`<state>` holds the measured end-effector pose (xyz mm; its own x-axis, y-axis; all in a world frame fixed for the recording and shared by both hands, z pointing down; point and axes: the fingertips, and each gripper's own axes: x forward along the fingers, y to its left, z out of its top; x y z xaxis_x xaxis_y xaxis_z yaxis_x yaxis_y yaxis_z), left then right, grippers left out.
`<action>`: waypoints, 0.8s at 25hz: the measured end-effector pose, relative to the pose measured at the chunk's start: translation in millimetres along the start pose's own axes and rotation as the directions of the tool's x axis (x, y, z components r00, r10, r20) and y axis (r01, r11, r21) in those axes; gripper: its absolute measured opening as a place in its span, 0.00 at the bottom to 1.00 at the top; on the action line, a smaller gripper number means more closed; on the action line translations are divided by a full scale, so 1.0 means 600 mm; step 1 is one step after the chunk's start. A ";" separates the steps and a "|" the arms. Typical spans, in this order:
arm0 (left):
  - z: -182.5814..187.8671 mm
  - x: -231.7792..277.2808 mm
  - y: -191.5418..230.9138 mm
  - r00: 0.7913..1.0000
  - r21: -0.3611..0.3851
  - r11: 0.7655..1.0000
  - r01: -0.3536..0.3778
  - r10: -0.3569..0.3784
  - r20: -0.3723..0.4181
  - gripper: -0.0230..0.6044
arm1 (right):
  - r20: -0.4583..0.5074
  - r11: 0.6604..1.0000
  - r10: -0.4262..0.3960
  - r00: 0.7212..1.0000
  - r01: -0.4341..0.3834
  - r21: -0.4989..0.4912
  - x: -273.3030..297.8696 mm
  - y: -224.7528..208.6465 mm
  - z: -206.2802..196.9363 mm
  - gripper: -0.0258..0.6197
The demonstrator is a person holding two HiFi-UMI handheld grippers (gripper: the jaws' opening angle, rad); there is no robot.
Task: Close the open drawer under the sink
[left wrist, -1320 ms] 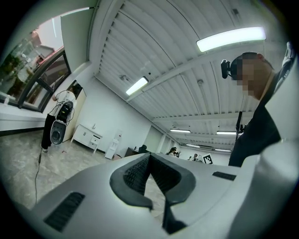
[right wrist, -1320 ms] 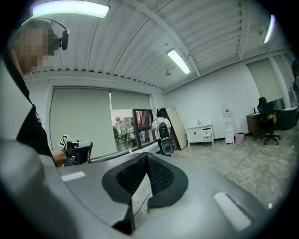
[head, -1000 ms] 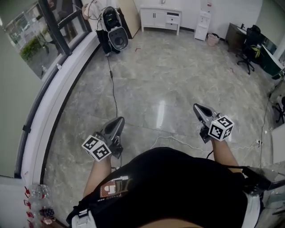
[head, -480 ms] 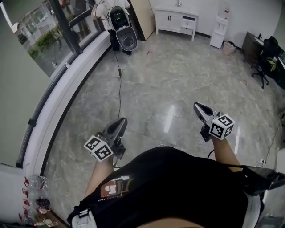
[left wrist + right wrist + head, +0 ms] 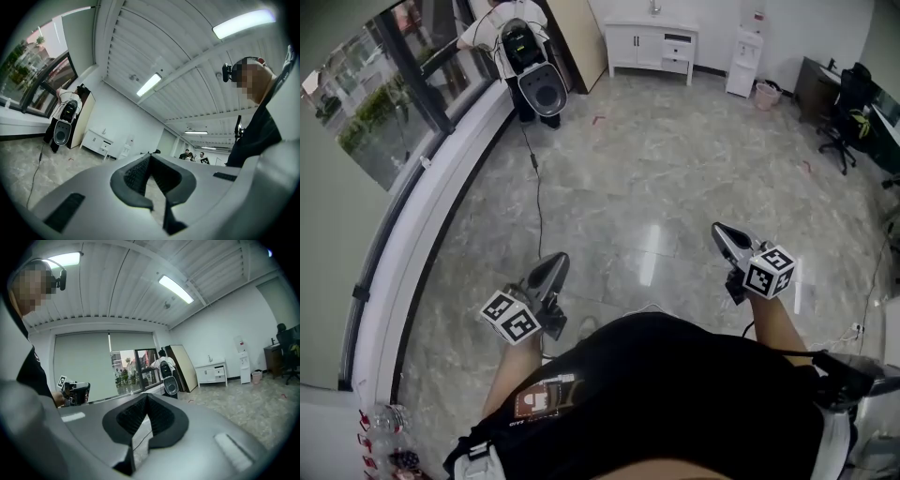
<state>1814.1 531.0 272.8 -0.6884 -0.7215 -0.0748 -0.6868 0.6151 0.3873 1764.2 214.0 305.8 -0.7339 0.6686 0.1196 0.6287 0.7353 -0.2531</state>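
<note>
At the bottom of the head view the person's black shirt (image 5: pixel 675 394) fills the frame. Just above it, at lower left, the left gripper (image 5: pixel 556 262) points up the frame over the grey marble floor (image 5: pixel 694 178). Its marker cube (image 5: pixel 512 317) sits close to the shirt. The left gripper view shows the two ribbed pads pressed together at their tips with nothing between them.

At right of centre the right gripper (image 5: pixel 720 230) also points up the frame, angled slightly left. Its own marker cube (image 5: pixel 769 271) is next to the person's forearm. The right gripper view shows these jaws pressed together too, with nothing pinched.

A thin black cord (image 5: pixel 536 178) runs along the floor from near the left gripper up toward the upper left. There it reaches a black and grey speaker (image 5: pixel 542 89). A person in a white top (image 5: pixel 483 26) stands right behind the speaker, beside the big window (image 5: pixel 366 103) along the left edge. A tan board (image 5: pixel 574 37) leans on the wall just to the right of the speaker.

The sink cabinet (image 5: pixel 628 42) stands against the far wall at the top centre, well apart from both grippers. It is white, and a tap (image 5: pixel 654 7) rises from its top. On its right half a drawer (image 5: pixel 678 39) stands out from the front with a dark gap above it.

To the right of the cabinet stand a white water dispenser (image 5: pixel 742 61) and a pink bin (image 5: pixel 765 94). A black office chair (image 5: pixel 844 112) stands at the upper right edge.
</note>
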 end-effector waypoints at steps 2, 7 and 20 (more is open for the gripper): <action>0.014 0.012 0.045 0.999 -0.011 0.999 0.034 -0.034 -0.003 0.04 | 0.004 0.999 -0.038 0.999 0.038 -0.003 0.034 -0.006 0.009 0.03; 0.077 0.016 0.180 0.994 -0.029 0.994 0.106 -0.107 -0.039 0.04 | 0.031 0.996 -0.093 0.995 0.093 0.009 0.161 0.029 0.034 0.03; 0.209 -0.011 0.465 0.984 -0.026 0.987 0.156 -0.158 -0.085 0.04 | 0.030 0.981 -0.195 0.980 0.194 0.028 0.422 0.089 0.053 0.03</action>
<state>1598.0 747.2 266.0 -0.5488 -0.8340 -0.0564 -0.7797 0.4864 0.3944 1603.9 419.0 292.1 -0.8498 0.5087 0.1383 0.4665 0.8478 -0.2522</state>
